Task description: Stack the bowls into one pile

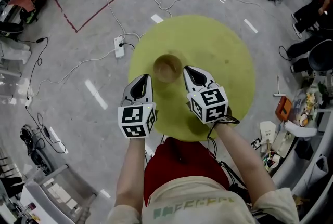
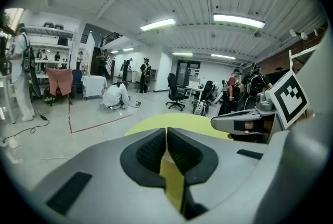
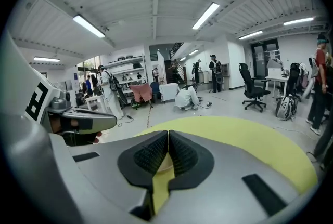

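Where the bowls sit: the bowls (image 1: 167, 68) show as one tan, round shape on the yellow-green table (image 1: 229, 56), toward ten o'clock from the table's centre. From the head view I cannot tell whether this is a single bowl or several nested.
Left gripper: the left gripper (image 1: 141, 80) hangs over the table's near side with its jaws pressed together and nothing between them. The bowls lie at two o'clock from its tip, near but apart.
Right gripper: the right gripper (image 1: 190, 70) is likewise clenched on nothing. Its tip is just beside the bowls, which stand at nine o'clock from it; whether it touches them is not clear.
Task state: no other bowl shows anywhere on the table, so the pile is probably already made, or only this one piece is left.
Likely handling: by their look the bowls are wood or bamboo, so they should be light, stiff and not brittle. The smooth curved wall could slide under a pinch from outside.
Where to take hold: the rim, one jaw inside and one outside, at the side nearest whichever gripper goes in. That is three o'clock on the rim for the right gripper and seven o'clock for the left.
Caution: both sets of jaws must spread before any grasp. A light bowl may skate across the table if nudged by closed tips.
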Demonstrator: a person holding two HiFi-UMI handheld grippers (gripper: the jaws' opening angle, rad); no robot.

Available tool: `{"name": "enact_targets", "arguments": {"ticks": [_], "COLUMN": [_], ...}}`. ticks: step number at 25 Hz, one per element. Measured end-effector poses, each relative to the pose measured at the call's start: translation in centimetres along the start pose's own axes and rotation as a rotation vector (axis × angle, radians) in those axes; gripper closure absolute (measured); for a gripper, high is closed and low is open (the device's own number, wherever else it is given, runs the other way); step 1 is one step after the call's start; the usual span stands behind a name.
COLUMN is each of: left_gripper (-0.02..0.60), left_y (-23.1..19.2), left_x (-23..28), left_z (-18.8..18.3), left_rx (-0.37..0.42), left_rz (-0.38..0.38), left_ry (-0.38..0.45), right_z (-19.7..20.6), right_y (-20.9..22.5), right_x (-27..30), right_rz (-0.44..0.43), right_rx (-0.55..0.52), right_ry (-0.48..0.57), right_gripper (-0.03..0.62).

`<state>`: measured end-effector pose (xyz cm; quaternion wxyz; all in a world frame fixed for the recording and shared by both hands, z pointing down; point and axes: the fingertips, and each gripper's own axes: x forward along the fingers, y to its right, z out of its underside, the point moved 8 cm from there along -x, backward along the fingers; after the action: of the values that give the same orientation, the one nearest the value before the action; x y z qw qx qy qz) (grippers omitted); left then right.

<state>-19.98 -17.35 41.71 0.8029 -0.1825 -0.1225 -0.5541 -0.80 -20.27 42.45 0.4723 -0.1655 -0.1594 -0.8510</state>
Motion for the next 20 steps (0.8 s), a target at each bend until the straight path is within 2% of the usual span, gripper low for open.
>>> {"name": "enact_targets", "arguments": {"ticks": [15, 20], "left_gripper": [0.555, 0.555], "left_y": [-1.2, -1.3], "left_x": [3.7, 4.5], "left_z": [2.0, 2.8], "left_rx": [-0.064, -0.078], "left_rz": [0.014, 0.016], "left_ry": [-0.088, -0.110], "right_z": [2.5, 3.4], "right_y": [1.8, 2.4], "right_x": [3.8, 4.6], "right_rz": [-0.013, 0.016], "right_rx": [0.078, 0.050], "right_ry": [-0.164, -0.224], "right_gripper": [0.556, 0.556]}}
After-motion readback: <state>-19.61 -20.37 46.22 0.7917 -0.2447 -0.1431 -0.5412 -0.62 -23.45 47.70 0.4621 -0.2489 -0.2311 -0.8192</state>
